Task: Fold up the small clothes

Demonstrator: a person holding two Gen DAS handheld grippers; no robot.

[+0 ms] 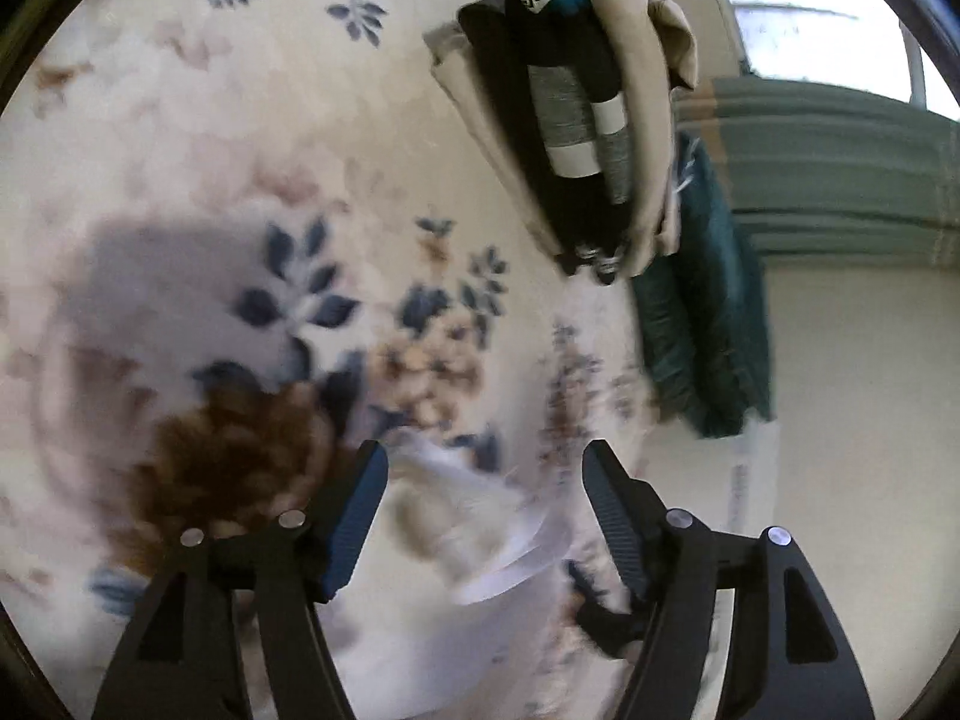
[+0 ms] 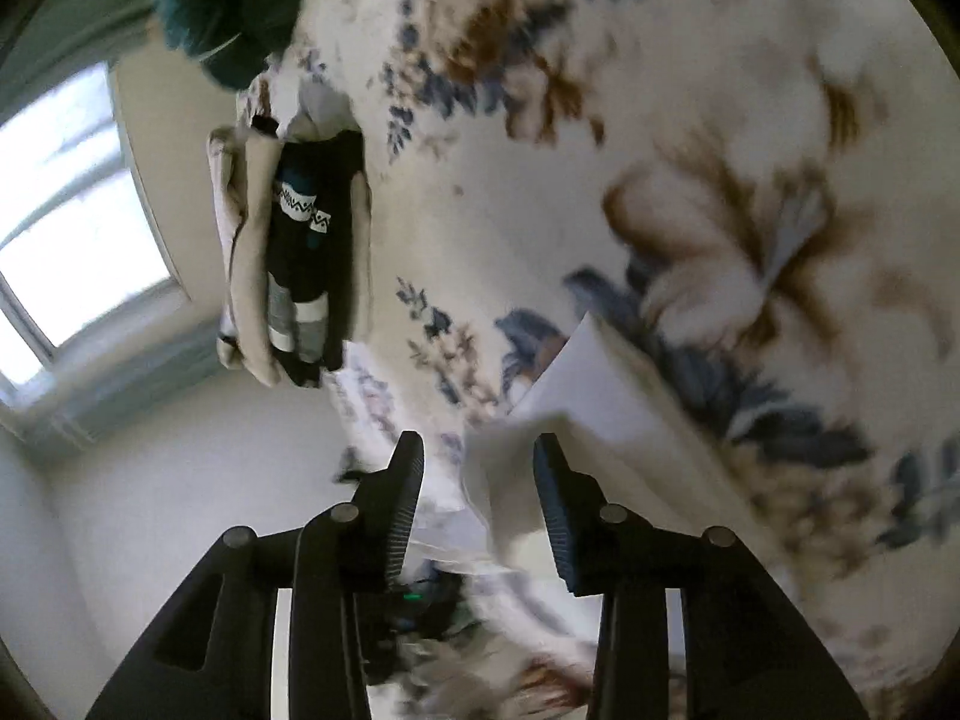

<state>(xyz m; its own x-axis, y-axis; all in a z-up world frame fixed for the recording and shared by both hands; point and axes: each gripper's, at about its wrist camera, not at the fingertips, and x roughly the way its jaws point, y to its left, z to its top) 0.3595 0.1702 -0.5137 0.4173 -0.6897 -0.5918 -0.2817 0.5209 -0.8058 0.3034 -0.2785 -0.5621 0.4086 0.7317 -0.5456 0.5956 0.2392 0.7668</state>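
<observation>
A small white garment (image 1: 480, 540) lies on the floral blanket (image 1: 210, 150) between and just beyond the fingers of my left gripper (image 1: 485, 480), which is open. In the right wrist view the same white garment (image 2: 576, 408) shows a raised folded corner, and its near edge hangs between the fingers of my right gripper (image 2: 479, 468), which is open around it. A stack of folded clothes (image 1: 576, 120), beige and black with grey and white stripes, sits further off; it also shows in the right wrist view (image 2: 300, 258).
A dark teal fabric (image 1: 702, 324) lies by the blanket's edge beside the stack, also visible in the right wrist view (image 2: 228, 6). A window (image 2: 72, 210) and a pale wall lie beyond the edge. Both views are motion-blurred.
</observation>
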